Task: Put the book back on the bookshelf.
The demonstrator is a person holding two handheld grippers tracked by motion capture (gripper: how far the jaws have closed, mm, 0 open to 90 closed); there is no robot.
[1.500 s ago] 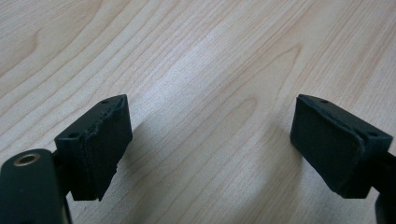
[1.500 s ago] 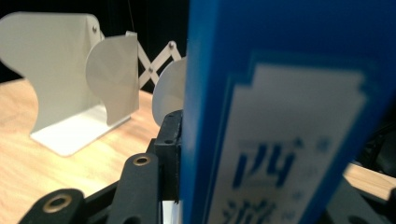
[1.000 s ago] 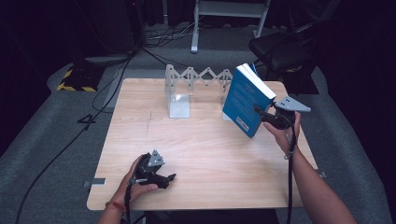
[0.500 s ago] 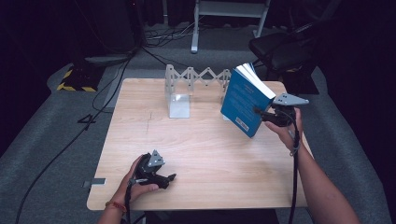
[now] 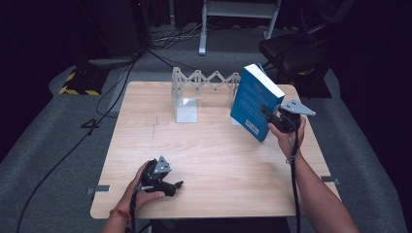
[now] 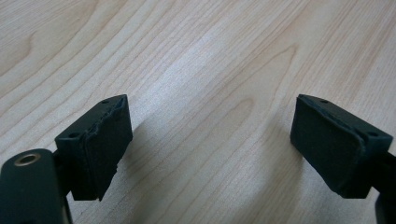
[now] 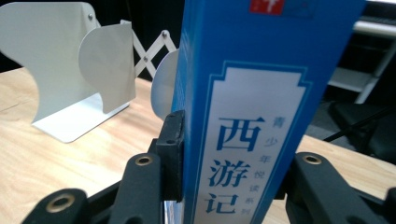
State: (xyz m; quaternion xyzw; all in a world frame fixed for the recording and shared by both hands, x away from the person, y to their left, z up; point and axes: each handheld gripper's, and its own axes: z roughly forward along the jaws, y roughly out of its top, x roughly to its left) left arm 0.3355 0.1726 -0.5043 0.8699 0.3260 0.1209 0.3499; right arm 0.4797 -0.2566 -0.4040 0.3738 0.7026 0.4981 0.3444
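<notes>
Right fingers: my right gripper (image 5: 271,118) has just been closing, and the blue book (image 5: 253,102) sits between its fingers (image 7: 172,154); in the right gripper view one dark pad presses on the cover at the left of the spine and the other arm meets the book on the right.
Blue book: it stands tilted at the right rear part of the table (image 5: 209,150), its top leaning away toward the far side, its lower corner down near the wood; whether that corner touches the table I cannot tell. The spine with white panel and blue characters faces my right gripper's camera.
Book's neighbour: the white folding bookend rack (image 5: 201,92) stands just beside the book on its left, at the rear of the table; its curved white plates and scissor links show behind the book in the right gripper view (image 7: 74,60).
Left fingers: my left gripper (image 5: 176,185) lies low at the near left part of the table, in my left hand (image 5: 141,187); its two black pads (image 6: 100,144) stand wide apart with bare wood grain between them, holding nothing.
Apart: the left gripper is well away from the book and the rack.
</notes>
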